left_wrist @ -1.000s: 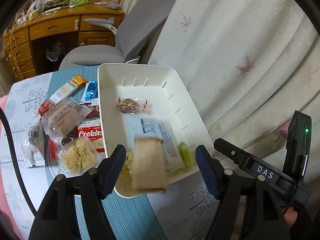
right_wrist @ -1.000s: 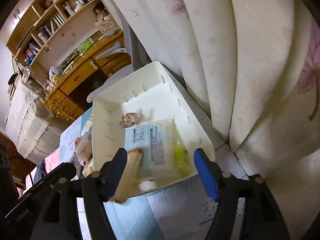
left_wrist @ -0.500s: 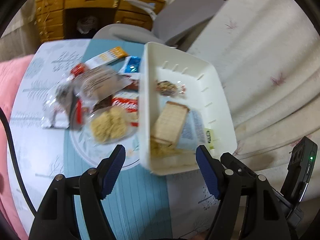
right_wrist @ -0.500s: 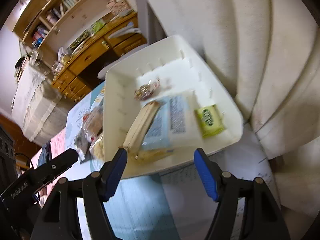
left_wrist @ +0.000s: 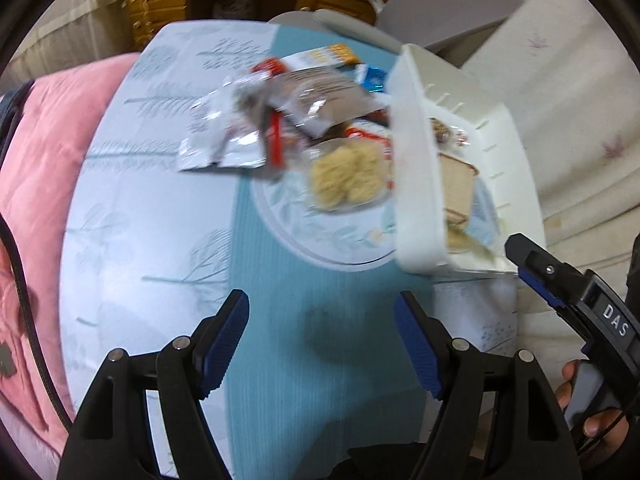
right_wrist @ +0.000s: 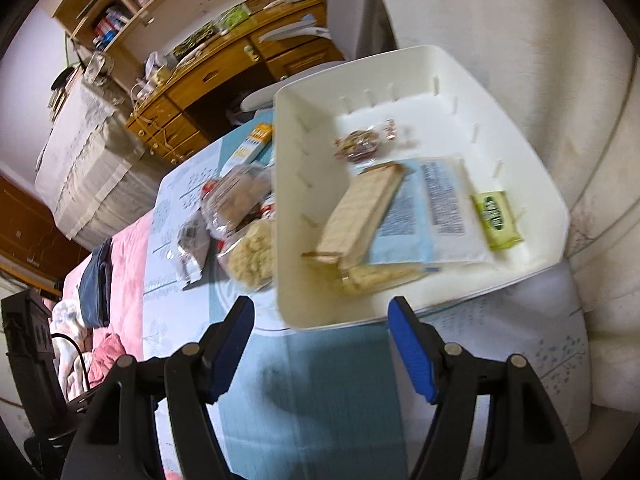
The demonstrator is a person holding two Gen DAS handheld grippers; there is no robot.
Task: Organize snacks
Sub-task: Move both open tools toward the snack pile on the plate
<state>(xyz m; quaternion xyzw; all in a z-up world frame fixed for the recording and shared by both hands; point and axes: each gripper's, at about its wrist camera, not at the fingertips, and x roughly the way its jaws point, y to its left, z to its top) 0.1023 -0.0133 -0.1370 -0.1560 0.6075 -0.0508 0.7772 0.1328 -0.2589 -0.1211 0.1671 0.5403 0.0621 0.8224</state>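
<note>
Bench (left_wrist: 160, 260), patterned cloth, largest surface; its near part lies bare beneath both my grippers. White bin (right_wrist: 532, 240) sits at the bench's right edge, against the curtain. In the bin: a blue-and-white packet (right_wrist: 432, 208), a tan wafer pack (right_wrist: 360, 212) leaning on it, a green sachet (right_wrist: 496, 220), a small wrapped sweet (right_wrist: 360, 144). Left of the bin, touching its wall, a heap of snacks (left_wrist: 304, 120) waits unsorted; I judge the task partly done. My left gripper (left_wrist: 322, 340) and right gripper (right_wrist: 322, 352) are both spread wide, holding nothing, with open room ahead.
</note>
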